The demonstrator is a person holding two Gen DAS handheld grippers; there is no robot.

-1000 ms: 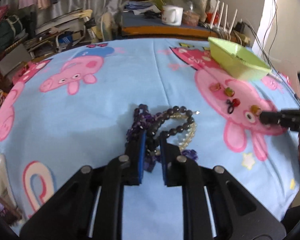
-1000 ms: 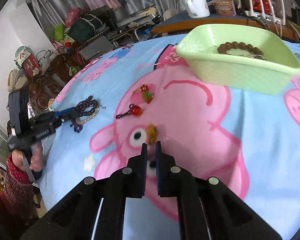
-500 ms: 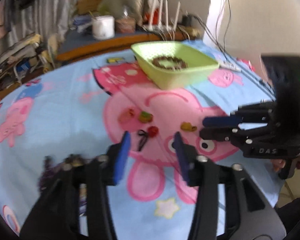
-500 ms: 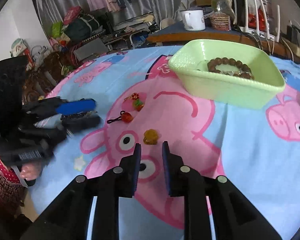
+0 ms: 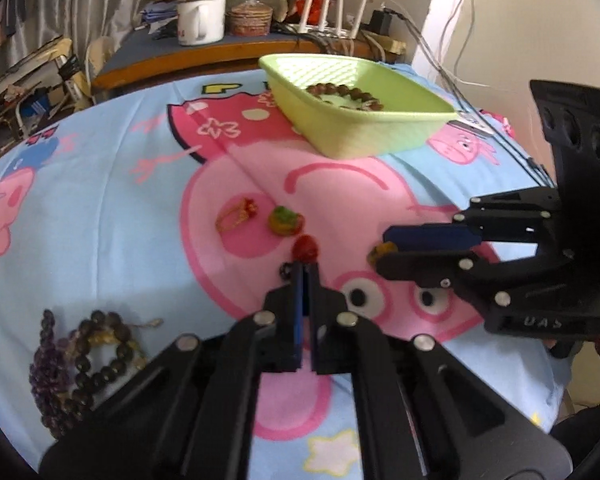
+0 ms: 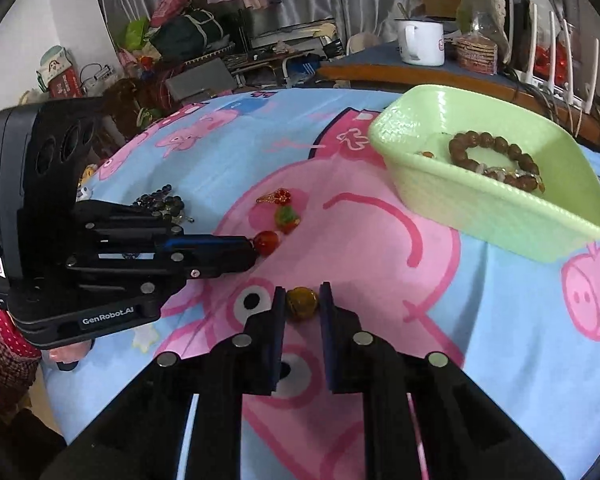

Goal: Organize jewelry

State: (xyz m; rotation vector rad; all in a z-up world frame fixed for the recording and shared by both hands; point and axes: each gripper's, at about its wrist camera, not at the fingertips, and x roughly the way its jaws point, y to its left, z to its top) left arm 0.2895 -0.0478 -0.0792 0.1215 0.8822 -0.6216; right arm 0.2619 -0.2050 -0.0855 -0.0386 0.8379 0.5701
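My left gripper [image 5: 307, 270] has its jaws nearly shut on the black cord just behind a red bead charm [image 5: 305, 248]; the red charm [image 6: 267, 241] sits at its tip in the right wrist view. My right gripper [image 6: 302, 300] is open with an amber bead [image 6: 301, 301] between its fingers on the cloth, not clamped. A green tray [image 6: 496, 208] holds a brown bead bracelet [image 6: 496, 152]. A green-orange charm [image 5: 285, 220] and a gold-red charm [image 5: 236, 216] lie on the cloth.
A heap of dark and purple bead bracelets [image 5: 84, 356] lies at the left on the Peppa Pig cloth [image 5: 100, 200]. A desk with a white mug [image 5: 200, 20] and a router stands behind the table. The table edge runs close on the right.
My left gripper left the bracelet heap, swung right to the red charm and closed from wide open. My right gripper opened and moved forward around the amber bead.
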